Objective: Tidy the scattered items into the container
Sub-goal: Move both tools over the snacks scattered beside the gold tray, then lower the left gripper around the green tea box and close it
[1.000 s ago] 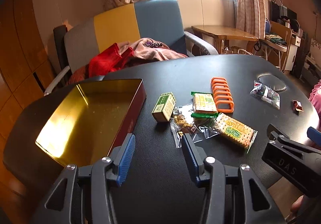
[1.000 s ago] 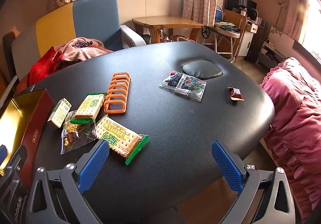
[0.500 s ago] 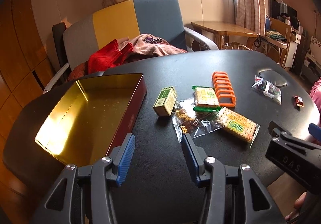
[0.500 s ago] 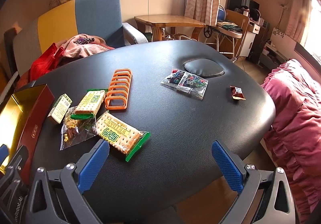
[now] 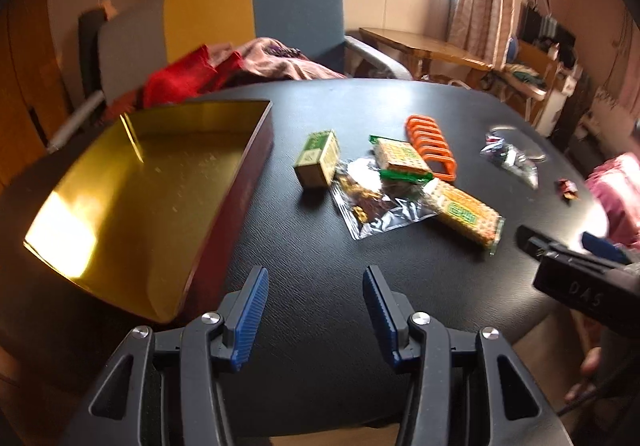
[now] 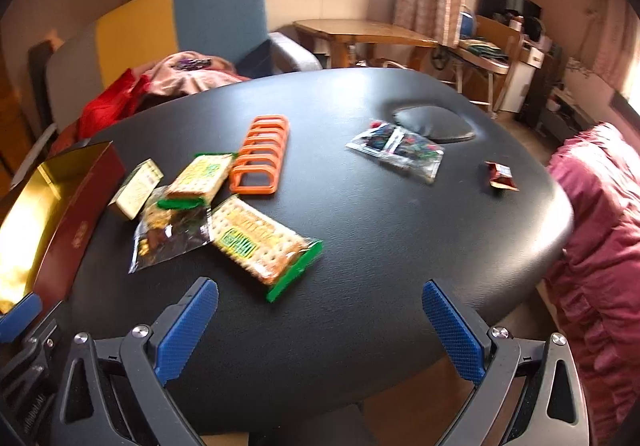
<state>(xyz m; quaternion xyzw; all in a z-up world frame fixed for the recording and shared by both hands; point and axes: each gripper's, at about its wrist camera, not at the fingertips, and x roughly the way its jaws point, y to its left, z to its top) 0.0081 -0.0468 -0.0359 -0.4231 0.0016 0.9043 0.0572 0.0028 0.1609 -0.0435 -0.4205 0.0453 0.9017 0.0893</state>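
An open tin (image 5: pixel 132 190) with a gold inside and dark red walls lies at the left of the black table; it also shows in the right wrist view (image 6: pixel 52 214). Beside it lie a small green box (image 5: pixel 318 158), two cracker packs (image 5: pixel 400 158) (image 6: pixel 260 242), a clear snack bag (image 5: pixel 372 202), an orange rack (image 6: pixel 260 154), a clear bag of small bits (image 6: pixel 400 146) and a small red wrapper (image 6: pixel 500 176). My left gripper (image 5: pixel 314 316) is open and empty over the near table edge. My right gripper (image 6: pixel 320 330) is wide open and empty.
A blue and yellow armchair (image 5: pixel 248 14) with red and pink clothes stands behind the table. A pink quilt (image 6: pixel 600 226) lies at the right. A round padded dip (image 6: pixel 432 122) marks the table's far right. A wooden table (image 6: pixel 360 30) stands by the window.
Both grippers have moved forward and a little down toward the table; the items look nearer and larger. Nothing on the table has moved. Both jaws stay open.
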